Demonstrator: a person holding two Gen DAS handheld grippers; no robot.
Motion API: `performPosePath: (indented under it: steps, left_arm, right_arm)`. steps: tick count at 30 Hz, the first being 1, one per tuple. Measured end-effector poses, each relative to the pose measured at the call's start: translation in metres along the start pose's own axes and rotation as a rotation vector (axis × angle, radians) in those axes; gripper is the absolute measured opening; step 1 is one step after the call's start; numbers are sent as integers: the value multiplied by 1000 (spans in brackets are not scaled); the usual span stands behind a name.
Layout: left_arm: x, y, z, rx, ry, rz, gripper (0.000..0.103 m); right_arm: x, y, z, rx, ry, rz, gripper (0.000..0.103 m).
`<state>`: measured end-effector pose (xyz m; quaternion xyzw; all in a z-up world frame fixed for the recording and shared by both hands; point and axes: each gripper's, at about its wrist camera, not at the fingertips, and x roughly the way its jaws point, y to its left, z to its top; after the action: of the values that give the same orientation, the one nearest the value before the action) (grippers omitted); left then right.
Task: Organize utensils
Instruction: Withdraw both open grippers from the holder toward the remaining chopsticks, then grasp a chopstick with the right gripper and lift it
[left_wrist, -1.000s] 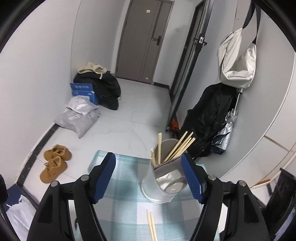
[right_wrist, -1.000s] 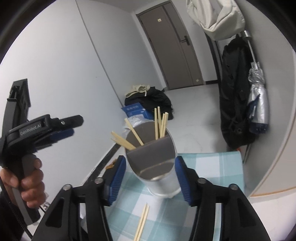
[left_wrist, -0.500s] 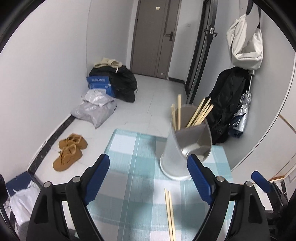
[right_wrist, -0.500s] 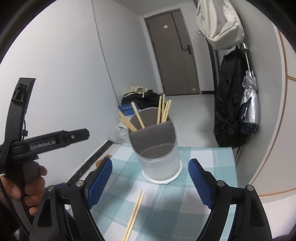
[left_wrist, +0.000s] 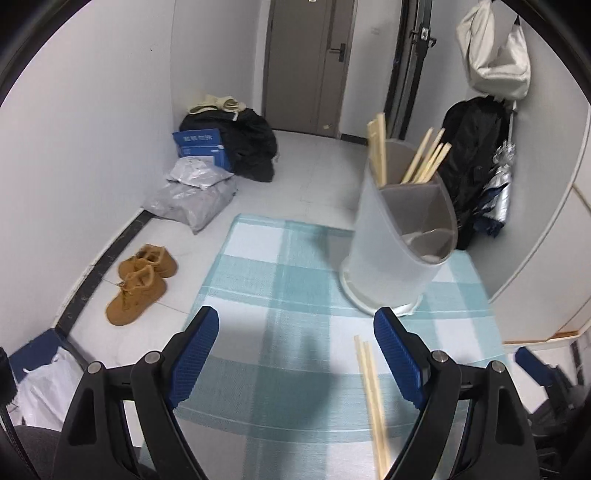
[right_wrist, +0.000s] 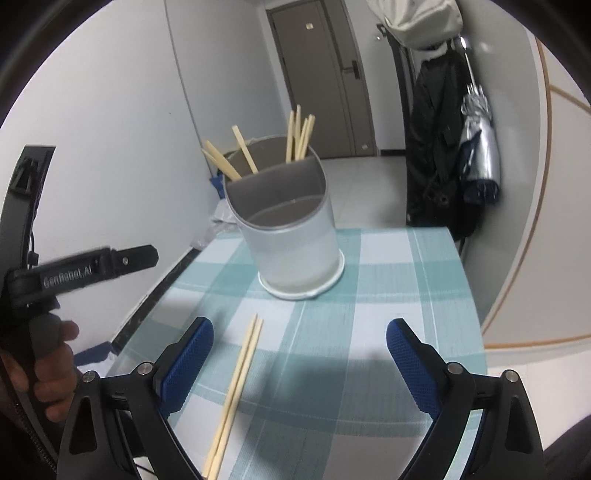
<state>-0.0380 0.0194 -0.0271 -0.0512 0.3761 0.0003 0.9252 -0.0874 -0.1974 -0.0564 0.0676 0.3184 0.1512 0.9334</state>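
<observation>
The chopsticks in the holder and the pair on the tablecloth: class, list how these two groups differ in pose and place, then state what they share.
1. The chopsticks in the holder stand leaning at angles; the loose pair lies flat.
2. The holder group sits in the far compartment of the divided holder; the loose pair rests on the checked tablecloth, apart from the holder.
3. The holder group fans out; the loose pair lies side by side.

Shared: both are pale wooden sticks.

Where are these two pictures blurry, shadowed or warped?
Left wrist view: the loose chopsticks smear lengthwise, soft shadows fall on the checked cloth, and the fisheye bows the walls. Right wrist view: the left gripper and its lettering are motion-blurred, and a broad shadow crosses the cloth near the camera.
</observation>
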Motion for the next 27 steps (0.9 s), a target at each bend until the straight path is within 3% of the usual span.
performPosePath:
  steps: [9,19,25,27]
  left_arm:
    - [8,13,0,-7,13,-18,83]
    - [11,37,8,-83,20,-39,83]
    - [22,55,10,-167,66,-58,83]
    - [25,58,9,-176,70,-48,83]
  right_arm:
    - [17,8,-12,-18,66,-23,95]
    - [45,18,-10,-28,215,-17,89]
    - [78,31,-9,-62,319,-41,72]
    - [91,36,-8,-88,350,-32,60]
